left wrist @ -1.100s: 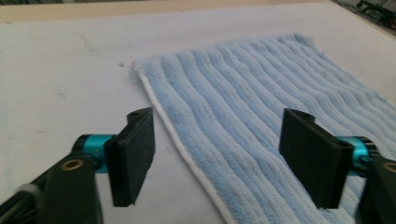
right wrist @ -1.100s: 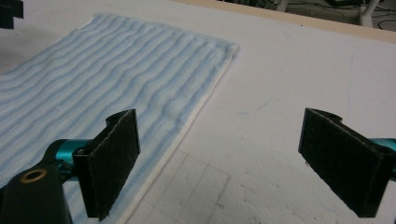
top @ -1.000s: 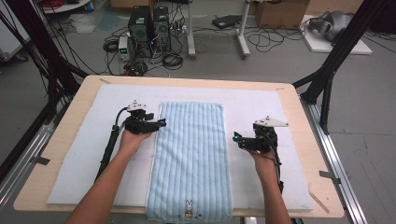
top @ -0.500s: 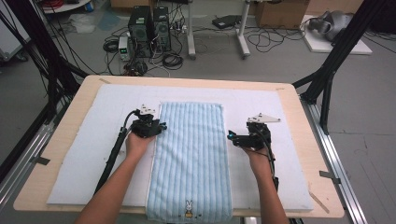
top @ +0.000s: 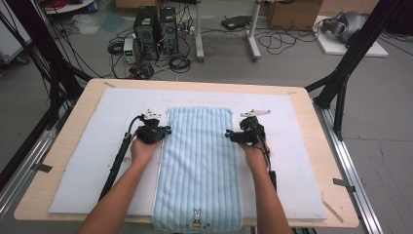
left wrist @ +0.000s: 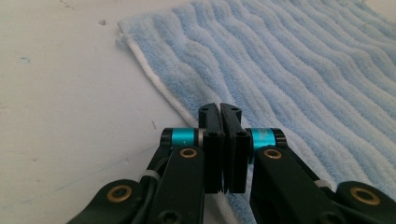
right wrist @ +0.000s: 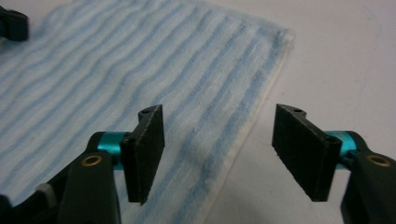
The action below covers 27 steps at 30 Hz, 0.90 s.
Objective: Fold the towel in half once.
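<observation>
Towel (top: 198, 165) handling is the step in hand: one blue-striped towel lies flat lengthwise down the middle of the desk (top: 311, 161), on a white mat (top: 87, 165), with its near end hanging over the desk's front edge and its far end short of the back edge. The left gripper (top: 165, 130) sits at the towel's left edge, toward the far left corner of the cloth; in the left gripper view its jaws stand pressed together at the white hem (left wrist: 177, 109), and whether any cloth is pinched between them cannot be told. The right gripper (top: 229, 133) sits at the towel's right edge; in the right gripper view its jaws stand wide apart, straddling the hem (right wrist: 254, 121), one over the cloth and one over the bare mat. For a clean grasp, the right gripper should probably lower until the hem lies between both pads, then close on the edge only, level with the left gripper, so that the cloth lifts evenly without skewing. Count: one towel, one mat, two grippers, two hands.
</observation>
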Each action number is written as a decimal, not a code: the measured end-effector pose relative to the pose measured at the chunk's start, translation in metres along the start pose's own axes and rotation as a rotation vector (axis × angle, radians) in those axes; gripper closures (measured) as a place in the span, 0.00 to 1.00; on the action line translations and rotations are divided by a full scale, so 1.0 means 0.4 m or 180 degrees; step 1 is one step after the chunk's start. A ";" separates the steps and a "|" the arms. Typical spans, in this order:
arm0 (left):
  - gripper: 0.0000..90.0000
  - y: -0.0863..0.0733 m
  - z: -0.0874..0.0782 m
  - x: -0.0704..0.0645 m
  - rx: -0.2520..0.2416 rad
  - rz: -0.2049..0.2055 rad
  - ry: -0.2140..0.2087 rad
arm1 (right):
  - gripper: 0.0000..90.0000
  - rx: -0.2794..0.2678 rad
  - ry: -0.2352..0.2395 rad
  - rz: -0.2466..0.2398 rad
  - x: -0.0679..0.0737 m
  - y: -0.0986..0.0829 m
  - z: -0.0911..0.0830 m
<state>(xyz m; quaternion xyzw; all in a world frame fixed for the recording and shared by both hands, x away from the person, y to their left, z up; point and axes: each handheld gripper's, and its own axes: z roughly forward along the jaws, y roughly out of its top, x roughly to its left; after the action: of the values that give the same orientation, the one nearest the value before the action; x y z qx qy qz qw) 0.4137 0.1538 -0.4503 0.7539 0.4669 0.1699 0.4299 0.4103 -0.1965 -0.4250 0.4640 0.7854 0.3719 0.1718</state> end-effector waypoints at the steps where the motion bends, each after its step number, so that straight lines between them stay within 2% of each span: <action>1: 0.97 0.001 -0.001 0.001 -0.0007 -0.0012 -0.0001 | 0.42 0.0043 -0.0043 -0.0002 0.002 0.004 0.012; 6: 0.97 0.003 -0.005 0.006 -0.0012 -0.0057 -0.0031 | 0.51 0.0172 -0.0155 -0.0009 0.016 0.022 0.053; 9: 0.97 0.003 -0.006 0.010 -0.0019 -0.0073 -0.0074 | 0.58 0.0249 -0.0155 0.0039 0.018 0.018 0.071; 12: 0.97 0.001 -0.005 0.016 -0.0015 -0.0110 -0.0099 | 0.62 0.0286 -0.0210 -0.0020 0.024 0.016 0.075; 13: 0.97 0.001 -0.004 0.017 -0.0023 -0.0132 -0.0096 | 0.72 0.0307 -0.0176 -0.0130 0.027 0.017 0.075; 14: 0.97 0.001 -0.004 0.017 -0.0024 -0.0146 -0.0106 | 0.77 0.0303 -0.0118 -0.0172 0.028 0.018 0.076; 16: 0.97 0.003 -0.005 0.019 -0.0055 -0.0164 -0.0111 | 0.92 0.0307 -0.0076 -0.0194 0.033 0.019 0.077; 17: 0.97 0.005 -0.007 0.021 -0.0075 -0.0197 -0.0117 | 0.95 0.0316 -0.0039 -0.0187 0.034 0.021 0.078; 20: 0.98 0.014 -0.014 0.033 -0.0171 -0.0295 -0.0128 | 0.97 0.0304 -0.0036 -0.0106 0.030 0.025 0.079; 24: 0.97 0.022 -0.018 0.054 -0.0244 -0.0514 -0.0205 | 0.97 0.0187 -0.0087 -0.0065 0.030 0.029 0.080; 27: 0.97 0.026 -0.022 0.060 -0.0226 -0.0518 -0.0197 | 0.97 0.0073 -0.0084 -0.0025 0.036 0.036 0.081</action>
<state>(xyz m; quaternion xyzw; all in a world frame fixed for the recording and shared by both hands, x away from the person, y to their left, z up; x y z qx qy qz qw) 0.4259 0.1764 -0.4405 0.7026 0.5068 0.1275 0.4830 0.4314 -0.1665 -0.4348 0.4677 0.7892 0.3560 0.1782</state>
